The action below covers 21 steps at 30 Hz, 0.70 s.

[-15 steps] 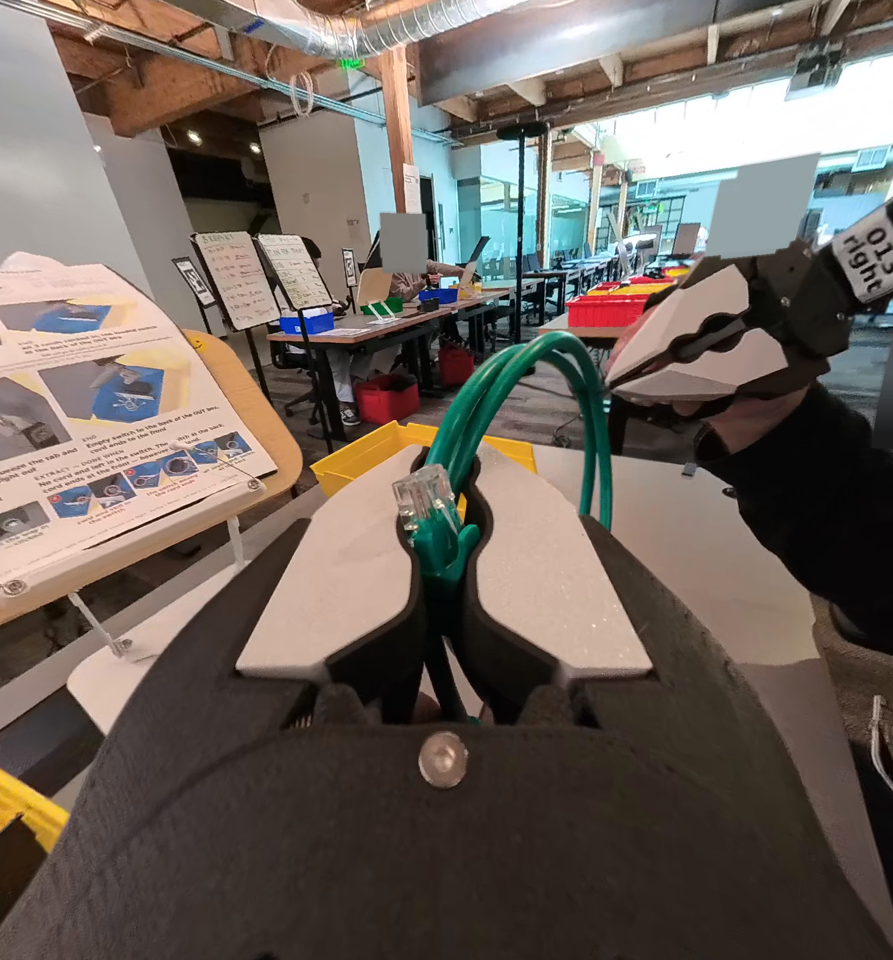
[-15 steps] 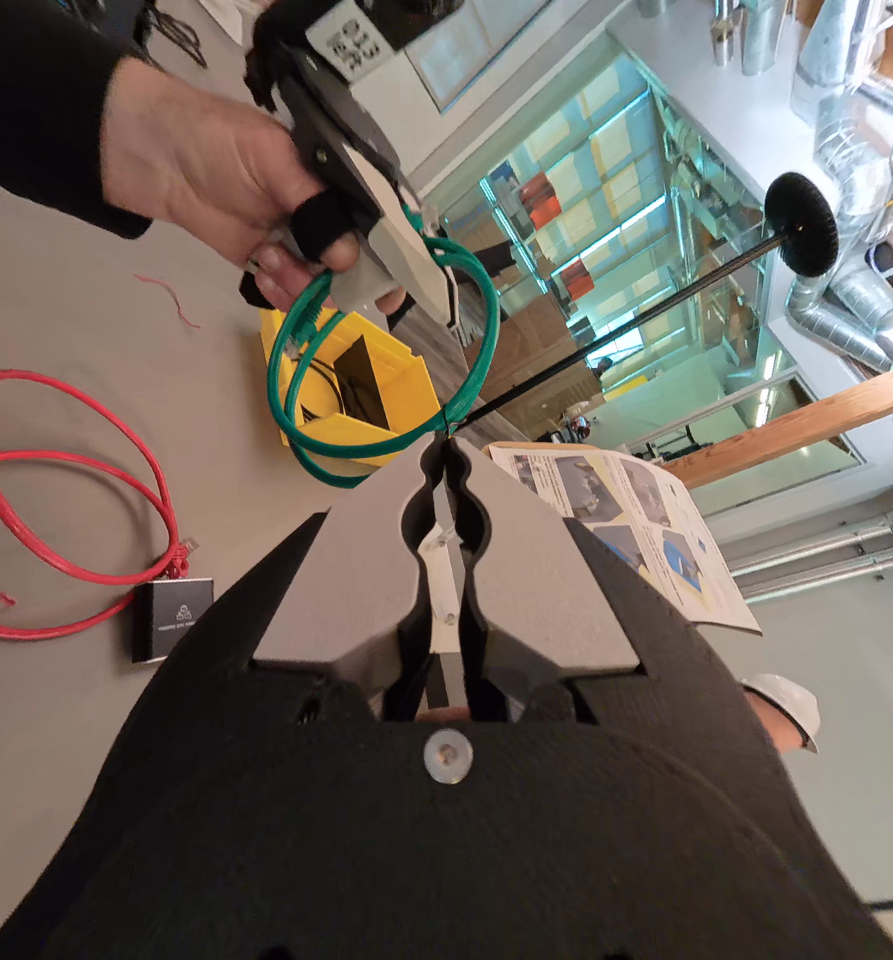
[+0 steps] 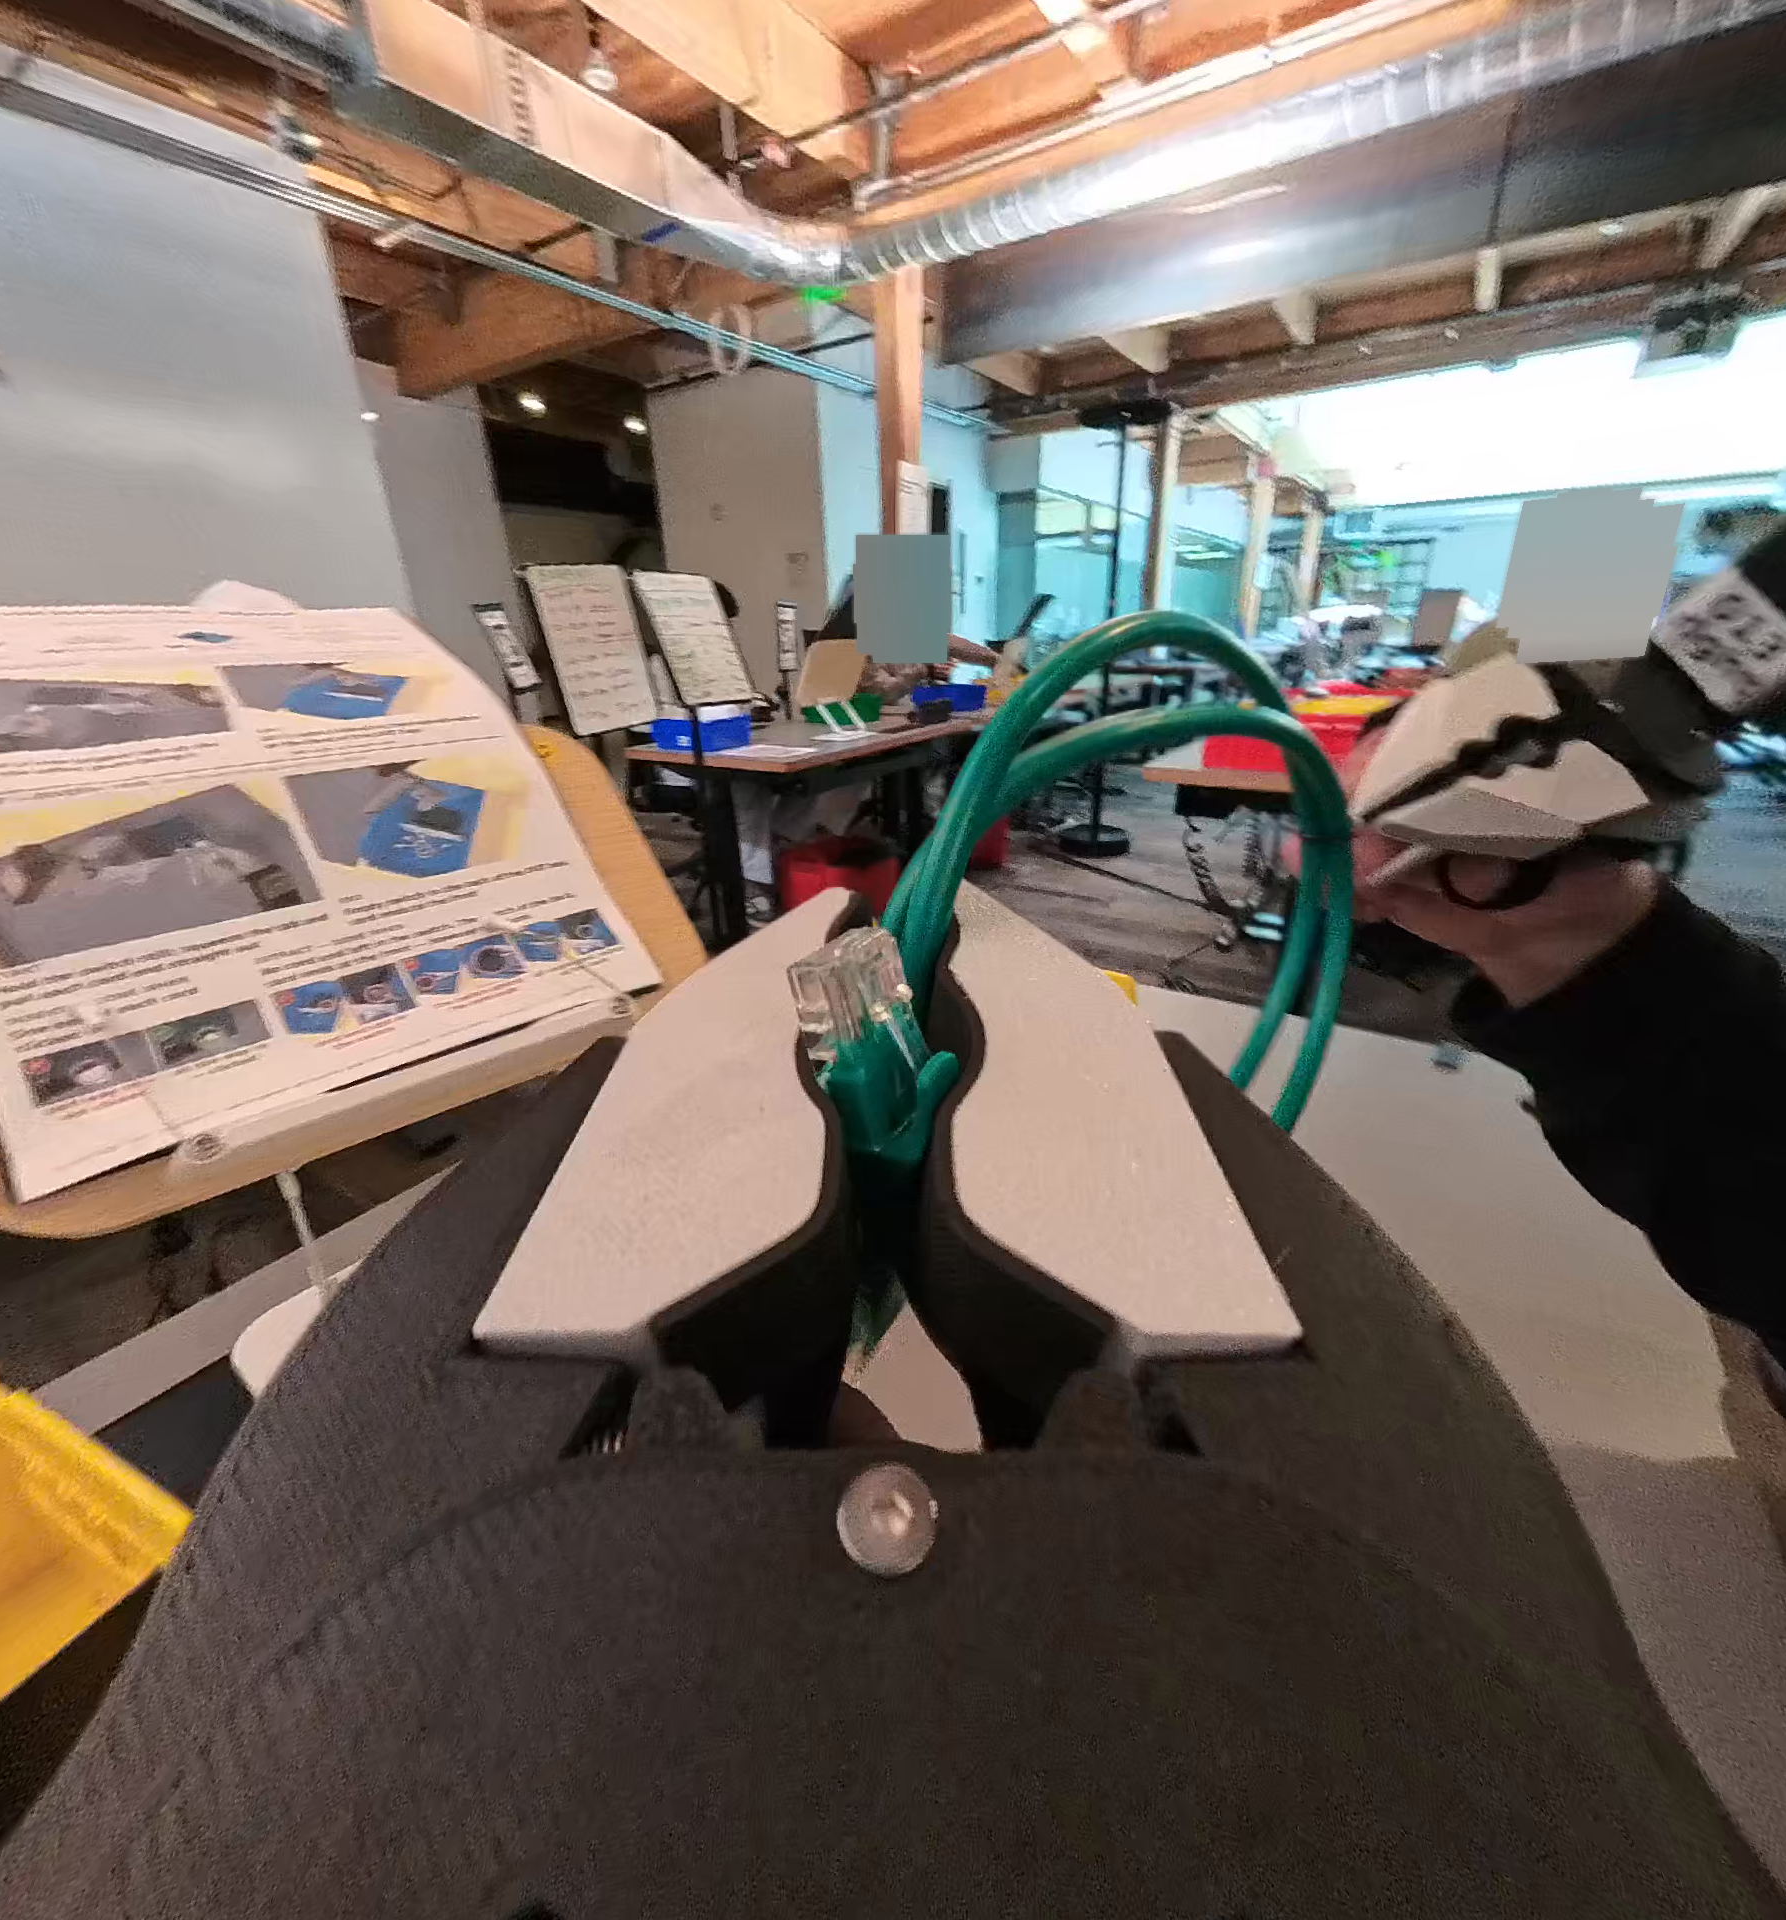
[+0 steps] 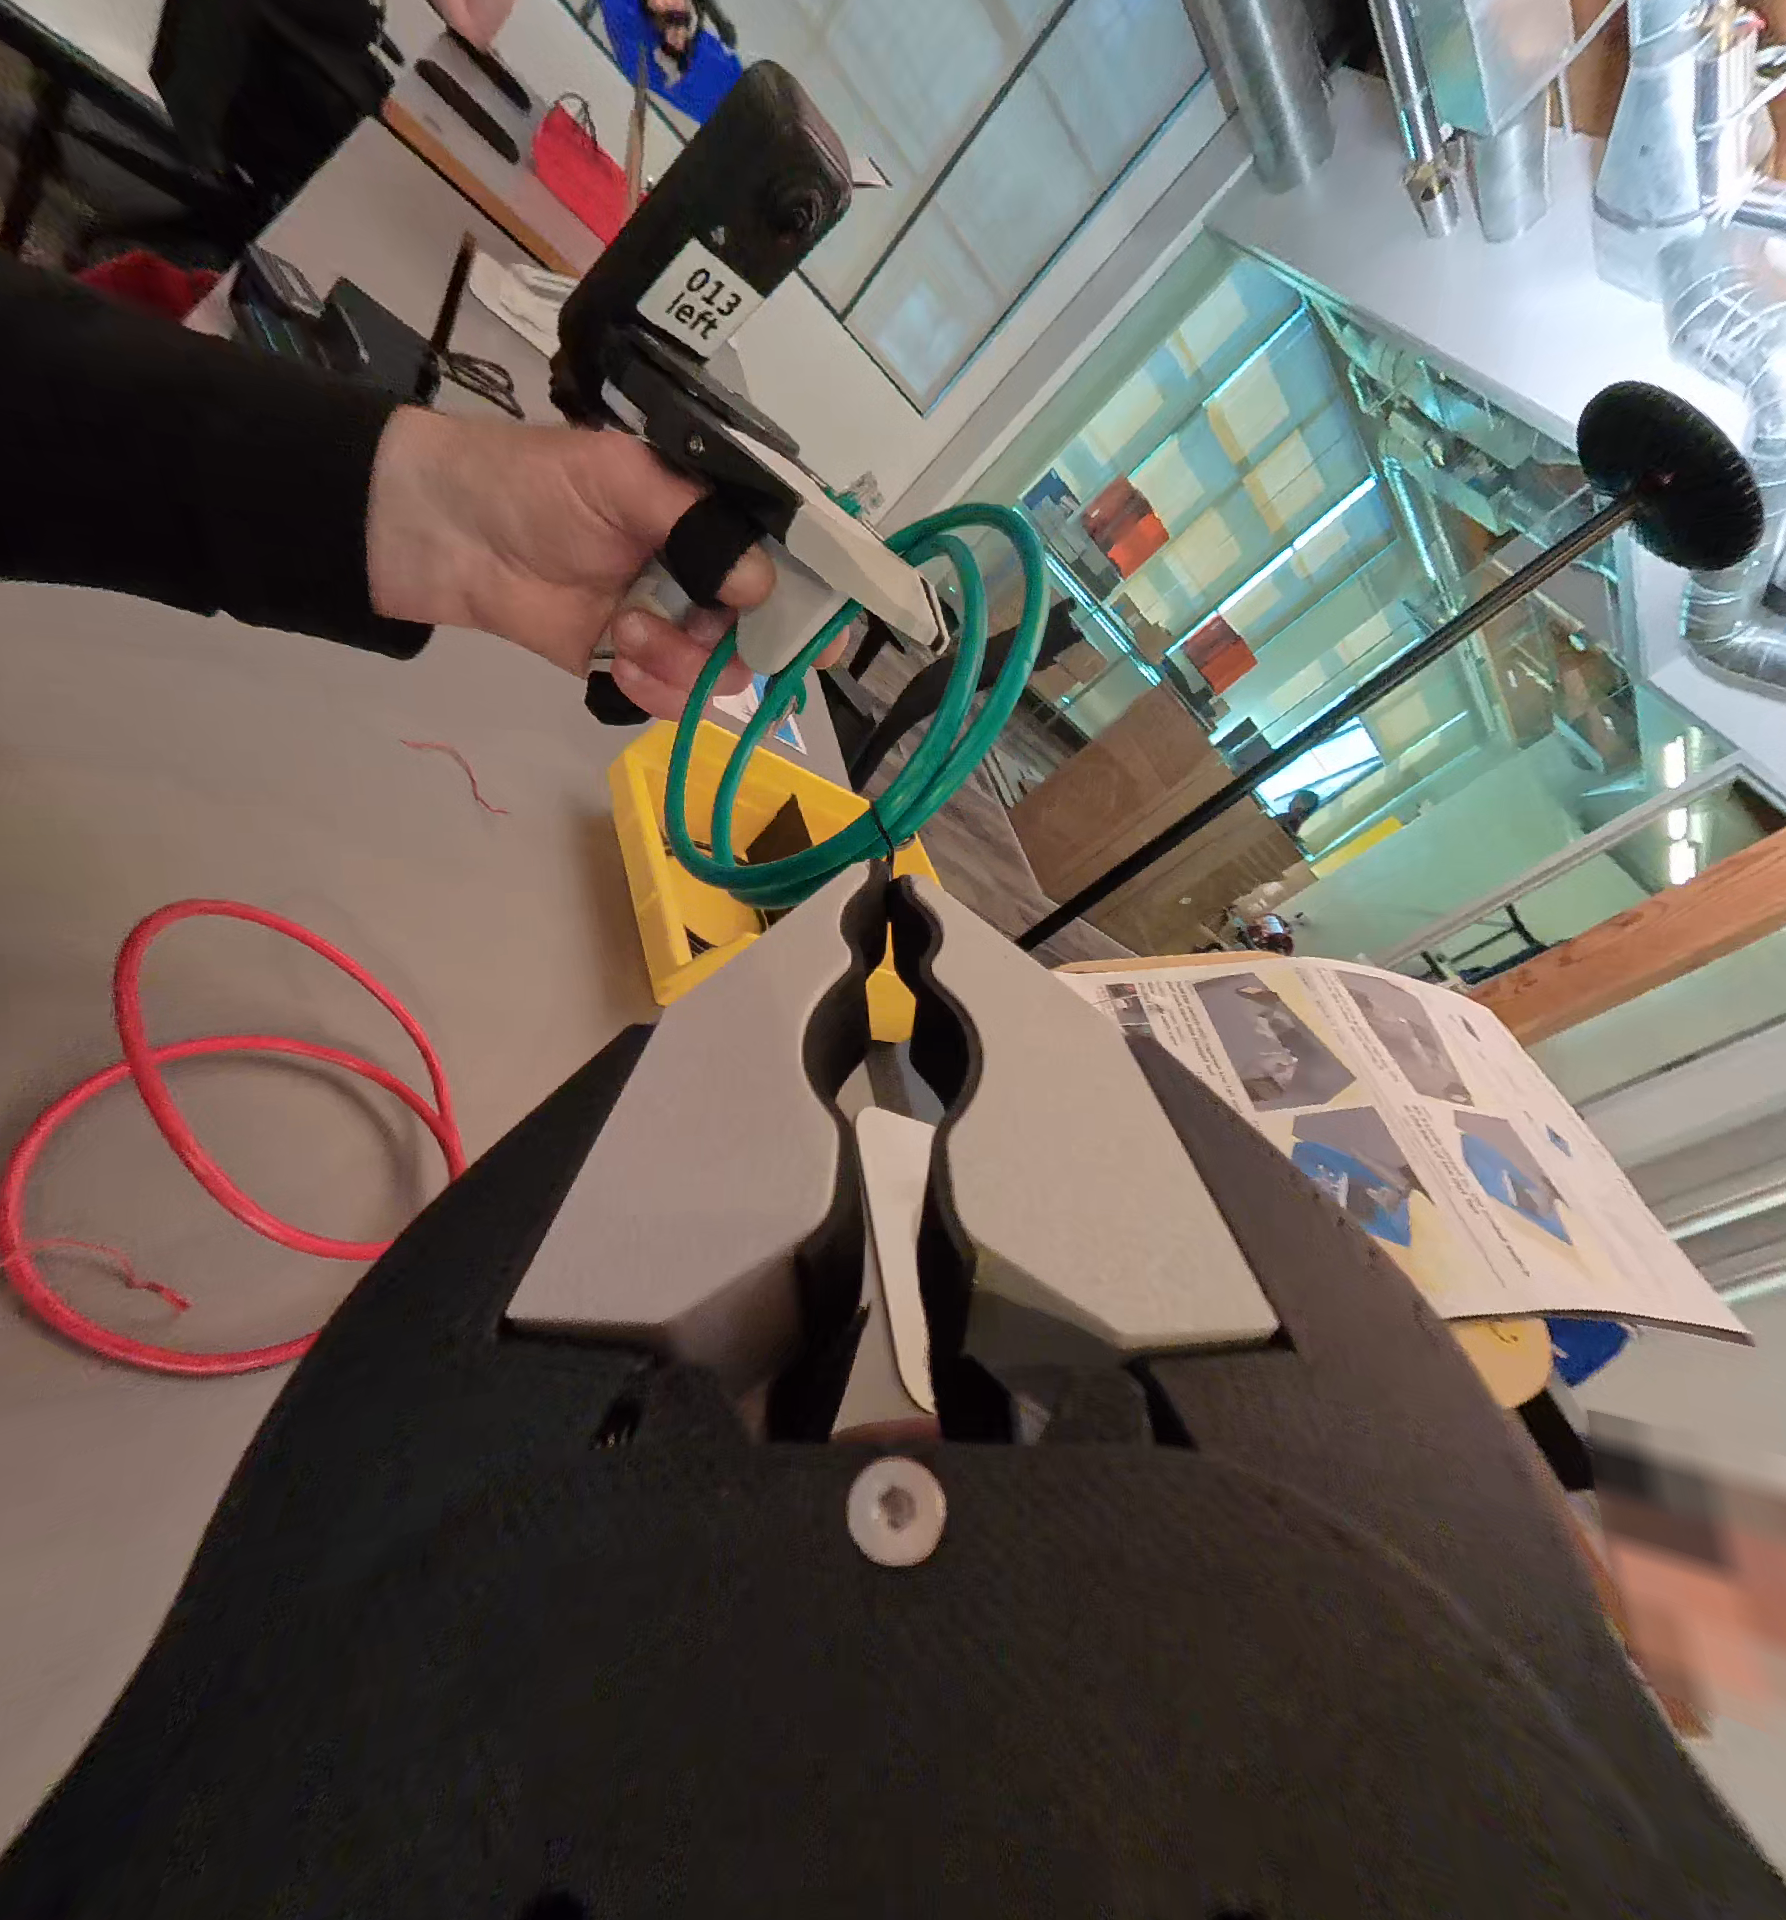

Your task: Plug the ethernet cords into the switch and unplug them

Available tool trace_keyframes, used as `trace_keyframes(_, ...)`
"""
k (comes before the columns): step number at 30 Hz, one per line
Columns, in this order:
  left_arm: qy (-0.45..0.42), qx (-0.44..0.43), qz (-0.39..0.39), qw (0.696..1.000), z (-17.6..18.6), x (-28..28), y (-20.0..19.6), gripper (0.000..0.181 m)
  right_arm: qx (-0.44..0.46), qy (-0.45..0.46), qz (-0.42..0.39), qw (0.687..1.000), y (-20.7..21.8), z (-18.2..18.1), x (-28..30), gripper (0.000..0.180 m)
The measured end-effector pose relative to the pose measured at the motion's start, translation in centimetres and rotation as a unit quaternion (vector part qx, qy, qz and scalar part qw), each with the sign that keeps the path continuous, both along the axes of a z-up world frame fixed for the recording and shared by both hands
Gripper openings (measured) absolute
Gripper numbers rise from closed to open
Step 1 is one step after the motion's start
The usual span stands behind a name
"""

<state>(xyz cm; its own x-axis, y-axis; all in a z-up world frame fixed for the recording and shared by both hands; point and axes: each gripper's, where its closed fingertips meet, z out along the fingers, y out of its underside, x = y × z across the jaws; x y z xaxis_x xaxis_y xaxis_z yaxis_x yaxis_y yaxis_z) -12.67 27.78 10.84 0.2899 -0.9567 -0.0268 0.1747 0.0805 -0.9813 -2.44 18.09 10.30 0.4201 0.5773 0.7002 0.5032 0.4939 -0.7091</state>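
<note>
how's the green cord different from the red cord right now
The green cord hangs in the air, its plug end clamped in the left gripper; the red cord lies loose on the table, untouched. The right gripper pinches the green cord's tied loop; nothing grips the red one. Both are coiled.

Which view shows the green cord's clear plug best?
The left wrist view: the plug sits close up and sharp, held between the left tongs, tip pointing up. The right wrist view shows only the cord's coils; that plug is hidden by the left tongs.
</note>
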Motion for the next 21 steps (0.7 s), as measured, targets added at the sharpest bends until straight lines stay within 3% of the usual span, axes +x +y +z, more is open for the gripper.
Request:
trace_keyframes(7, -0.005, 0.007, 0.026, 1.0, 0.4, -0.3, 0.3, 0.008, -0.032, 0.003, 0.017, 0.999, 0.4, -1.4, -1.3, 0.0)
trace_keyframes(10, -0.001, 0.033, 0.012, 0.999, 1.1, -0.3, -0.9, 0.008, -0.049, 0.015, 0.033, 0.998, 0.2, -1.4, -1.7, 0.026)
trace_keyframes(18, 0.008, 0.014, 0.021, 1.0, 0.9, 0.1, -0.7, 0.008, 0.069, -0.089, -0.034, 0.993, 0.9, -1.9, -2.8, 0.022)
trace_keyframes(21, 0.011, 0.014, 0.019, 1.0, 0.9, 0.5, -1.1, 0.008, 0.115, -0.078, -0.059, 0.989, 1.4, -0.8, -2.9, 0.019)
